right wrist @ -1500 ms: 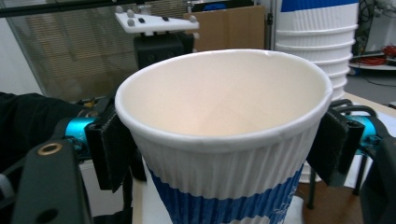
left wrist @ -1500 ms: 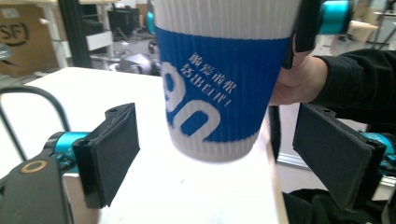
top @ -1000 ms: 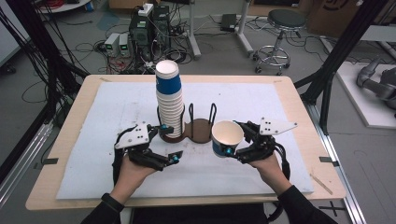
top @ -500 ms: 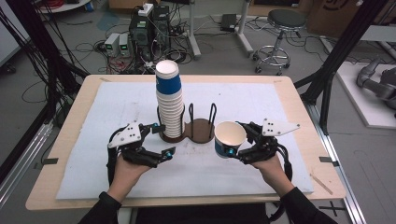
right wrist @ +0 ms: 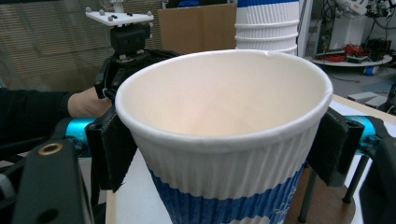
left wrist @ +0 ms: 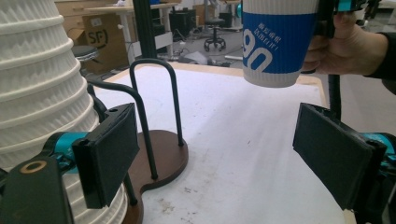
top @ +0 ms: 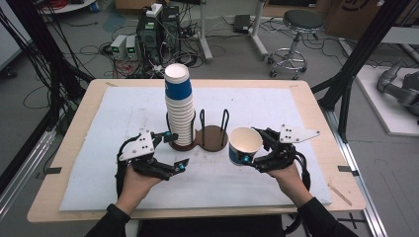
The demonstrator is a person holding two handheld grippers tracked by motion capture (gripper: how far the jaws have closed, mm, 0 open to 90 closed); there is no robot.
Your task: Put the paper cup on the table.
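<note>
Blue-banded paper cup point(top: 244, 145) sits clamped in our right tongs point(top: 257, 150), held above the tabletop point(top: 296, 106) beside the wooden holder point(top: 213, 138); our left tongs point(top: 170, 150) gape empty near the cup stack point(top: 179, 106). Judging so, we lower it into the free ring next.

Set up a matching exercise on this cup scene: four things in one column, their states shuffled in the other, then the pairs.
Things:
1. single paper cup
2. stack of cups
3. left gripper
4. right-hand slot of the wooden holder

States:
A. open, holding nothing
B. standing in the holder's left-hand slot
C. vacant between its wire hoops
D. clamped between the jaws of the right gripper, off the table

Pairs: 1-D, 2-B, 3-A, 4-C
</note>
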